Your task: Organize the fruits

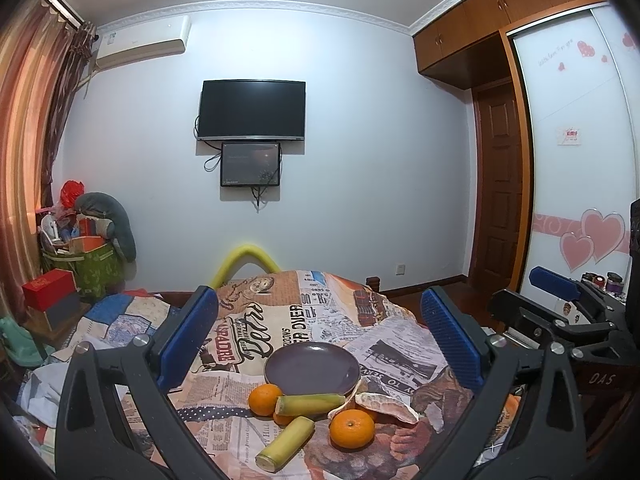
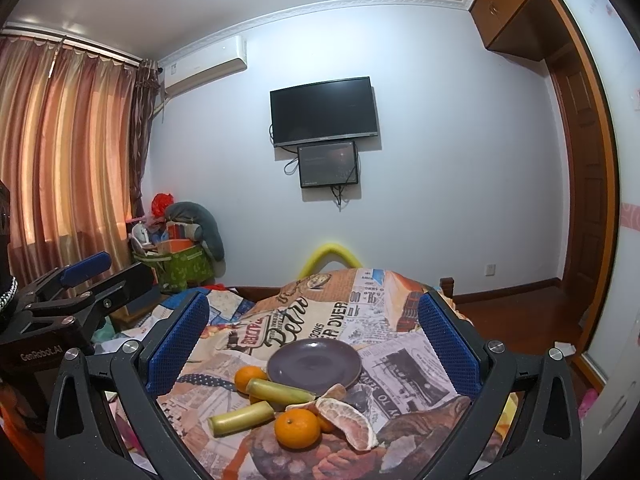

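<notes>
A dark purple plate lies empty on a table covered with a newspaper-print cloth. In front of it lie two oranges, two green cane pieces and peeled citrus wedges. The right wrist view shows the front orange, the back orange, the cane pieces and a wedge. My left gripper is open and empty above the fruit. My right gripper is open and empty too.
The right gripper shows at the right edge of the left wrist view; the left gripper shows at the left of the right wrist view. A bed with a patchwork quilt and boxes stand to the left. A wardrobe stands on the right.
</notes>
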The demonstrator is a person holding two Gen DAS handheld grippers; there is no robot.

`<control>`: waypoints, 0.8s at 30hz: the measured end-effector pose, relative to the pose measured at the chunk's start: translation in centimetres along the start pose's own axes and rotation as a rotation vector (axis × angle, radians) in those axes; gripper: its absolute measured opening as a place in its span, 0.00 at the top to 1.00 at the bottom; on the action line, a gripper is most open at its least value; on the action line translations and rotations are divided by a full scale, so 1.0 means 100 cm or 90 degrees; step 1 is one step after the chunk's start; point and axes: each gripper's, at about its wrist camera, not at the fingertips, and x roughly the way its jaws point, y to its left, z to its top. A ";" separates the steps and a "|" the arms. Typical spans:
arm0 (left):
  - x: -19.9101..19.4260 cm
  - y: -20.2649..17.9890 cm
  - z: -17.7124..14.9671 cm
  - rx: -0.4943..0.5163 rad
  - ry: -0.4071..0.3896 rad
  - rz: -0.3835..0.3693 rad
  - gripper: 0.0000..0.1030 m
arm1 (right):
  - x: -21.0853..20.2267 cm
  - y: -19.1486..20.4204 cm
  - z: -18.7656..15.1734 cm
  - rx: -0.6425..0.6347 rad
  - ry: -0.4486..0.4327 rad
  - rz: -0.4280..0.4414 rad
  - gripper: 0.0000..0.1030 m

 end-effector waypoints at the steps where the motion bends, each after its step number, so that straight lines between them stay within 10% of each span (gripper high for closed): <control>1: 0.000 -0.001 -0.001 0.000 0.000 0.000 0.00 | -0.001 0.000 0.000 0.000 -0.001 -0.001 0.00; 24: -0.001 0.001 -0.001 -0.001 -0.003 0.000 0.00 | -0.002 0.001 0.000 -0.001 -0.001 -0.003 0.00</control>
